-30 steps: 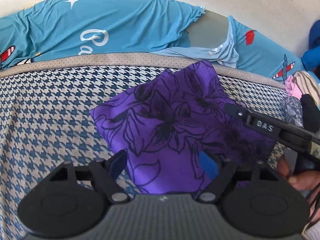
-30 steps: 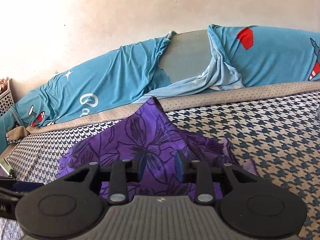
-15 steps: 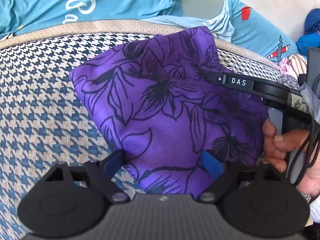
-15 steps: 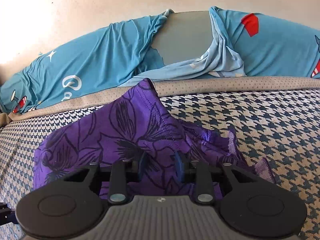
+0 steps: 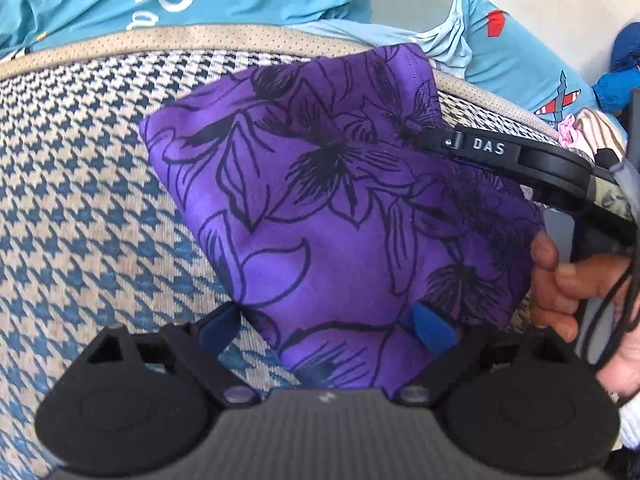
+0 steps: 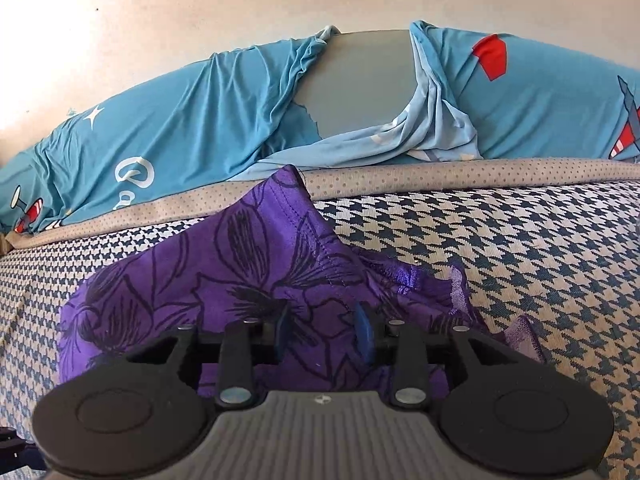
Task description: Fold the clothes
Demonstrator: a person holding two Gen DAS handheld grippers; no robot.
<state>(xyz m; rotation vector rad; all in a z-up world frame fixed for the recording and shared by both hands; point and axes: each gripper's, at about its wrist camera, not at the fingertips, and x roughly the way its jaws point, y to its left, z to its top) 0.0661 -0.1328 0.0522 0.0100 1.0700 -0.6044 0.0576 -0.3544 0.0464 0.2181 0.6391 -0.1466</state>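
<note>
A purple garment with black flower outlines (image 5: 320,208) lies folded and rumpled on the houndstooth bed cover (image 5: 80,200). My left gripper (image 5: 326,326) is open wide at the garment's near edge, and the cloth lies between and under its blue pads. From the right, one of the right gripper's fingers (image 5: 488,148) reaches over the garment's far corner, with a hand (image 5: 560,280) on its handle. In the right wrist view the garment (image 6: 240,272) fills the foreground. My right gripper (image 6: 324,334) hovers just over it, pads a little apart, gripping nothing.
Pillows in blue printed covers (image 6: 180,128) line the back against a pale wall (image 6: 200,8). A tan dotted band (image 6: 480,176) edges the bed cover. More clothes (image 5: 592,120) are heaped at the far right. Bare houndstooth cover (image 6: 540,248) stretches to the right.
Both grippers have moved in closer to the purple garment, which now fills more of each view. The right gripper's finger reaches farther over the cloth. Neither jaw width has changed.
</note>
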